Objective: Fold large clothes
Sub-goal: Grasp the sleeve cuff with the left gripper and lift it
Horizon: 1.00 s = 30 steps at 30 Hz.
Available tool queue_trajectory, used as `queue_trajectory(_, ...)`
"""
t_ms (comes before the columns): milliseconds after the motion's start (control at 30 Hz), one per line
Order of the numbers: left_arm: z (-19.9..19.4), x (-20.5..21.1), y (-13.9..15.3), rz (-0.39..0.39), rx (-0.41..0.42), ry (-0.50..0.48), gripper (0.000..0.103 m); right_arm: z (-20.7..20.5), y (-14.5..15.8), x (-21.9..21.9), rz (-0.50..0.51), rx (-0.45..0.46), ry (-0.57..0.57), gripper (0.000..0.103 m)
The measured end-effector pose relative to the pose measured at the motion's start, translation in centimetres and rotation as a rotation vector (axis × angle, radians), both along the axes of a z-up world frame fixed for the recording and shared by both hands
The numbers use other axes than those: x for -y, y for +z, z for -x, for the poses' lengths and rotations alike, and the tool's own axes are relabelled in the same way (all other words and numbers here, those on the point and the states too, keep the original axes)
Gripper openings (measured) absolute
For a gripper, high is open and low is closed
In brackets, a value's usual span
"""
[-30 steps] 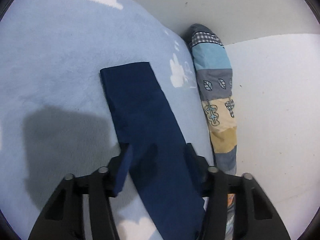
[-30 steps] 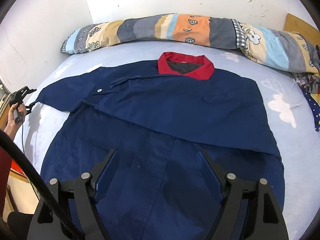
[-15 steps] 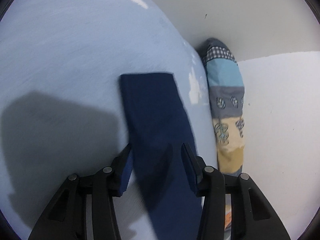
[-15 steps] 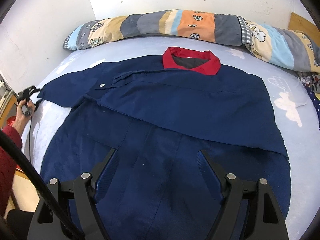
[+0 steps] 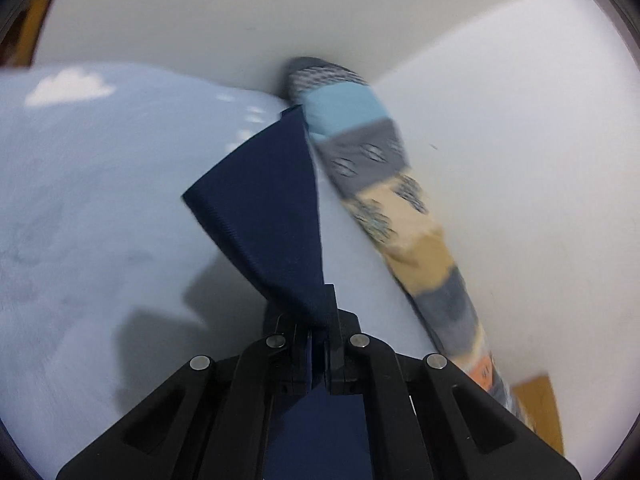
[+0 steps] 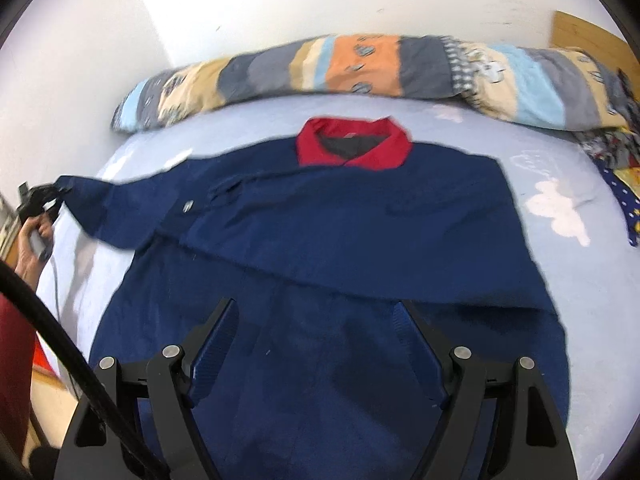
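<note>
A navy blue jacket (image 6: 360, 240) with a red collar (image 6: 352, 148) lies spread on a light blue bed sheet (image 6: 560, 248), one side folded across its front. My left gripper (image 5: 318, 322) is shut on the jacket's sleeve (image 5: 268, 200) and holds its end lifted off the sheet. In the right wrist view the left gripper (image 6: 38, 200) shows at the far left holding the sleeve end. My right gripper (image 6: 314, 344) is open and empty above the jacket's lower part.
A long patchwork pillow (image 6: 380, 68) lies along the white wall (image 6: 280, 0) at the head of the bed; it also shows in the left wrist view (image 5: 384, 184). A patterned cloth (image 6: 616, 168) lies at the right edge. A wooden board (image 6: 588, 36) stands at the far right.
My left gripper has shut on the sleeve and lifted its end off the sheet. My right gripper has stayed open above the jacket, shifting slightly.
</note>
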State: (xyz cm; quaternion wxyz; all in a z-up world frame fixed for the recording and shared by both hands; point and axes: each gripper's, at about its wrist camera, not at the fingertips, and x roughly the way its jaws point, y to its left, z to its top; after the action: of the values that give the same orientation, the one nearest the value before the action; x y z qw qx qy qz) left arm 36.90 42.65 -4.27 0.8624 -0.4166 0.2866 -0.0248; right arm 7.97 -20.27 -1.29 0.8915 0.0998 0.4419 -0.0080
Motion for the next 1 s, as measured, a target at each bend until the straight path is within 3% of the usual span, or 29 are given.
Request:
queue_trajectory(133,0.1,5.8,5.0,-0.036,0.034,-0.121,0.003,0.5,1.7,2.4,0.004,0.042,-0.069,0.084)
queue_trajectory(267,0.5,14.2,9.7,-0.078,0.076,-0.255,0.003,0.9,3.0,4.7,0.003,0.074,-0.138,0.084)
queue_trajectory(500,2.4,31.1,14.0,-0.152,0.109,-0.518,0.003,2.9,5.8,10.0,0.021,0.156,-0.287,0.084)
queue_trajectory(733,5.8,47.5,12.6,-0.157,0.085,-0.757,0.003,5.4,7.1,15.0,0.009,0.208,-0.432,0.084)
queue_trajectory(900,8.8,57.1,10.6,-0.146,0.061,-0.864,0.003,7.1,8.0,17.8,0.009,0.239,-0.511,0.084)
queue_trajectory(1000,10.6,62.5,8.1,-0.196,0.038,-0.888,0.003,8.0,8.4,19.1,0.000,0.255,-0.540,0.084)
